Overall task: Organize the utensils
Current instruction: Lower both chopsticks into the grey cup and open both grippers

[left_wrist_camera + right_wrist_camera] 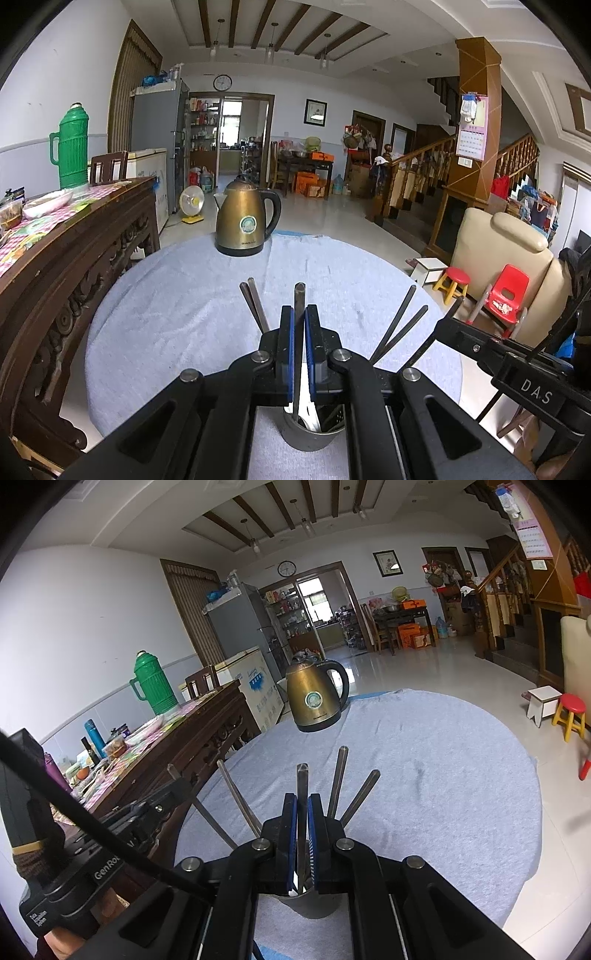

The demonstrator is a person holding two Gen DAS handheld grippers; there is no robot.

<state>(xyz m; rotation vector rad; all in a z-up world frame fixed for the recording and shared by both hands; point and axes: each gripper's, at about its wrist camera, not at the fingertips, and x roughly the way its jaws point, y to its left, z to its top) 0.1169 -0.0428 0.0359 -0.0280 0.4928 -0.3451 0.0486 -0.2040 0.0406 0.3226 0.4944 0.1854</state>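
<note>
A grey metal utensil cup stands on the round table's light blue cloth, right under both grippers; it also shows in the right wrist view. Several metal utensil handles stick up out of it. My left gripper is shut on one upright handle. My right gripper is shut on one upright handle. Two handles lean left and two dark ones lean right. The cup's inside is mostly hidden by the fingers.
A bronze electric kettle stands at the table's far edge. A carved wooden sideboard with a green thermos is at the left. A beige armchair, a red child chair and a stool stand at the right.
</note>
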